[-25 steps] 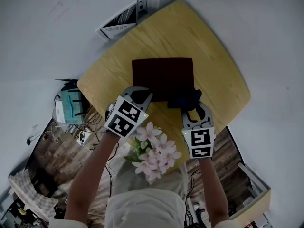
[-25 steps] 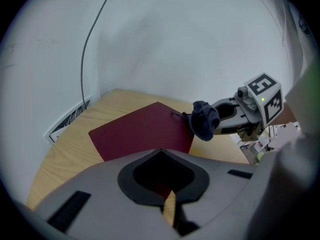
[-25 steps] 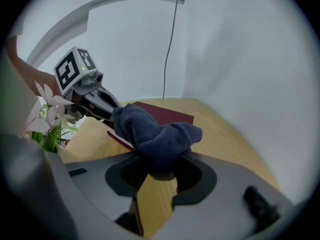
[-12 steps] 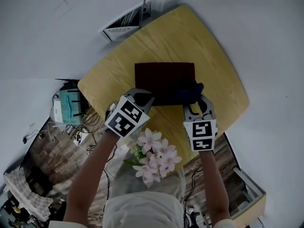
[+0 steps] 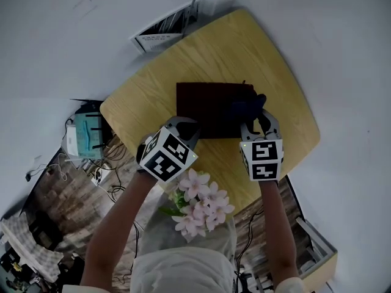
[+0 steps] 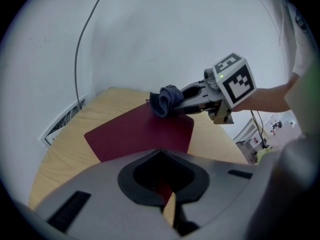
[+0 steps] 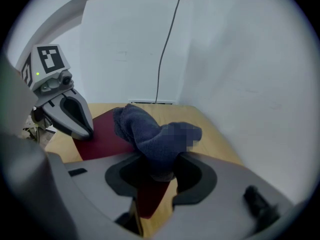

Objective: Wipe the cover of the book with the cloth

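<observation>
A dark maroon book (image 5: pixel 211 105) lies flat in the middle of the round wooden table (image 5: pixel 269 60). My right gripper (image 5: pixel 259 122) is shut on a bunched dark blue cloth (image 5: pixel 247 107), which rests on the book's right part. In the right gripper view the cloth (image 7: pixel 145 131) bulges out of the jaws (image 7: pixel 157 176) over the book (image 7: pixel 102 136). My left gripper (image 5: pixel 186 129) sits at the book's near left edge, jaws shut, tips (image 6: pixel 167 206) against the cover (image 6: pixel 137 134). The left gripper view shows the right gripper (image 6: pixel 187 100) and the cloth (image 6: pixel 166 100) at the book's far corner.
Pink flowers (image 5: pixel 201 203) stand at the table's near edge, between my arms. A white power strip (image 5: pixel 162 32) with a cable lies by the wall behind the table. A teal box (image 5: pixel 85 136) and loose cables sit on the floor to the left.
My right gripper has pushed the cloth from the book's near right edge farther onto the cover, away from me. The left gripper has stayed at the near left edge.
</observation>
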### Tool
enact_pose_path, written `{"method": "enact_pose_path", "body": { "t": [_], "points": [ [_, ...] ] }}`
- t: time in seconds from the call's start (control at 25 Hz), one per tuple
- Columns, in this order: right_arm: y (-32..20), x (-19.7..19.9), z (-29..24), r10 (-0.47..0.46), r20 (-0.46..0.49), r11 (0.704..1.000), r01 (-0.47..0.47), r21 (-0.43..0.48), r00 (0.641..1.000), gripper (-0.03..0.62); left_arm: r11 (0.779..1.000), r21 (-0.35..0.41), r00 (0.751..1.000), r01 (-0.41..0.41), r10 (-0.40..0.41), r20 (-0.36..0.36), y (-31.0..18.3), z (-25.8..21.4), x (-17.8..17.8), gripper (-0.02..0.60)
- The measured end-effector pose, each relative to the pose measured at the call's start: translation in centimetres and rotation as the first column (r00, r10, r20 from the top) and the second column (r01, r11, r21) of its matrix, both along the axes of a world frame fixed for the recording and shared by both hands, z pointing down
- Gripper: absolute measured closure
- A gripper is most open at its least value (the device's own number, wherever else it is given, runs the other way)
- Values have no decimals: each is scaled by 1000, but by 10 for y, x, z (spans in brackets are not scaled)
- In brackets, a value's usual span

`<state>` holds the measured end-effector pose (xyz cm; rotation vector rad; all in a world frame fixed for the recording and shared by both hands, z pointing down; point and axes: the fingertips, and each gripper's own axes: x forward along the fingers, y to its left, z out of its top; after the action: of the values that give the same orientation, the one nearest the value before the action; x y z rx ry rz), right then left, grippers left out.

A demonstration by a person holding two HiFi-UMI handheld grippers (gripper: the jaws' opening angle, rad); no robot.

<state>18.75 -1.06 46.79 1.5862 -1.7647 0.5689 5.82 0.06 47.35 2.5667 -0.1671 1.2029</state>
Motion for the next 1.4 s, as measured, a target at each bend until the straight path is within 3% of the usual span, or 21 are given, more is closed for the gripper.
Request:
{"method": "enact_pose_path", "body": {
  "t": [0.28,0.52,0.68,0.96,1.4],
  "points": [
    [-25,10,1,-13,-32,1000,13,6,999,448,1000,-18,1000,-7,7,1,0,-1,1,572],
    [-44,16,2,-14,-32,1000,14,17,999,447,997,76,1000,-17,16,16,0,0,2,572],
    [-48,19,-10,-8,-36,998,10,55,999,447,997,75,1000,-3,2,14,1,1,2,572],
    [-10,0,-34,-28,1,997,28,78,1000,448,992,129,1000,4,-8,24,1,0,2,571],
    [49,-43,-33,-45,68,998,41,54,997,447,992,123,1000,20,-22,17,2,0,0,571]
  ]
}}
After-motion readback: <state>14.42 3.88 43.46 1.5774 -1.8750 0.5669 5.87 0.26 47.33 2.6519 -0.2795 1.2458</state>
